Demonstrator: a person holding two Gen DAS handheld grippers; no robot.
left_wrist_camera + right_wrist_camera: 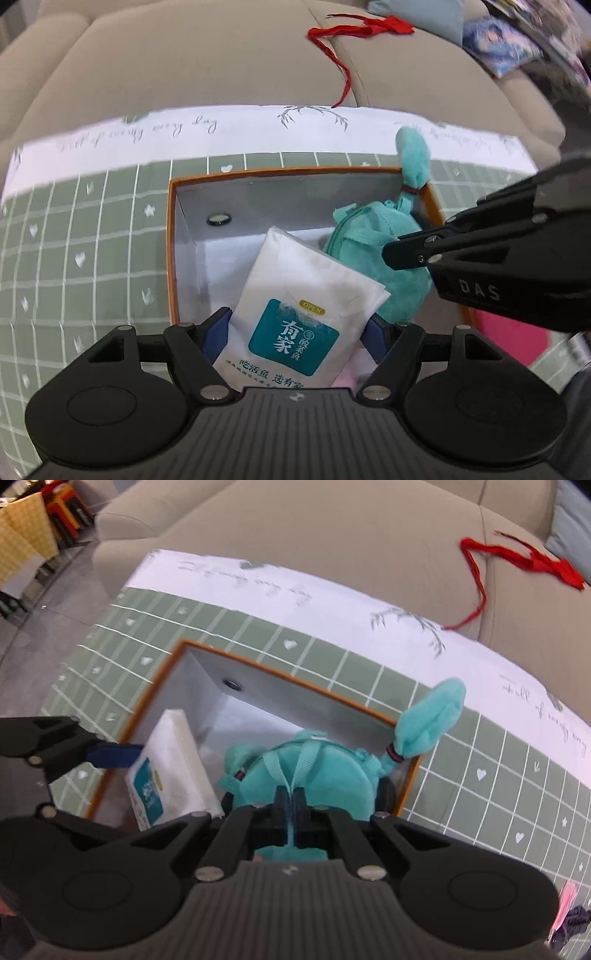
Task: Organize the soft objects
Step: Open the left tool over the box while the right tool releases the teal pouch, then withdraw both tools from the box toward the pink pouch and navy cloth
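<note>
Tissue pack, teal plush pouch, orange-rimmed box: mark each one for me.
tissue pack [295, 295], left wrist view, on its white wrapper above the teal label.
teal plush pouch [325, 771], right wrist view, on its rounded body beside the strap.
orange-rimmed box [258, 192], left wrist view, on its grey far inner wall.

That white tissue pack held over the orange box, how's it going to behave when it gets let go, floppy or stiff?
Probably soft but not limp: the tissue pack keeps a flat slab shape between the left gripper jaws. Its wrapper looks glossy, so it may slide rather than stick. It will likely drop flat beside the teal plush bag in the orange box, not roll.
</note>
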